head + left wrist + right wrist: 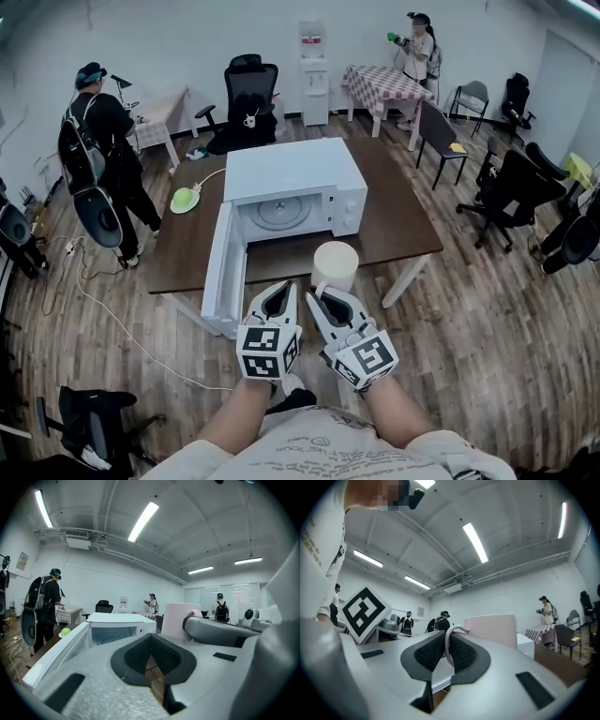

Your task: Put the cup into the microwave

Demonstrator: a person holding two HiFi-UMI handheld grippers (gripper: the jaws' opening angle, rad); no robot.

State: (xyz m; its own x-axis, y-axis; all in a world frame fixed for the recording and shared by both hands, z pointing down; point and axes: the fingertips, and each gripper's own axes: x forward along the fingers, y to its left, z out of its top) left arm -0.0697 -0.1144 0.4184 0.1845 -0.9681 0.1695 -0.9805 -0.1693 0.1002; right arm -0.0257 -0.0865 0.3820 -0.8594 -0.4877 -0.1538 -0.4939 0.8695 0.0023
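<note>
The brown table (403,225) carries a white microwave (291,169) with its door (217,272) swung open to the left. The pale cup (335,264) hangs over the table's near edge in front of the cavity, its handle (449,649) pinched in the right hand-held gripper (325,298). Beside it, the left hand-held gripper (278,298) is closed and empty. The step in hand looks like the carry. Next, the cup needs to go forward onto the turntable (278,212), clear of the door.

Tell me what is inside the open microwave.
Only the round turntable shows inside the microwave; the cup is outside, in front. The cavity's ceiling is hidden by the microwave's top.
</note>
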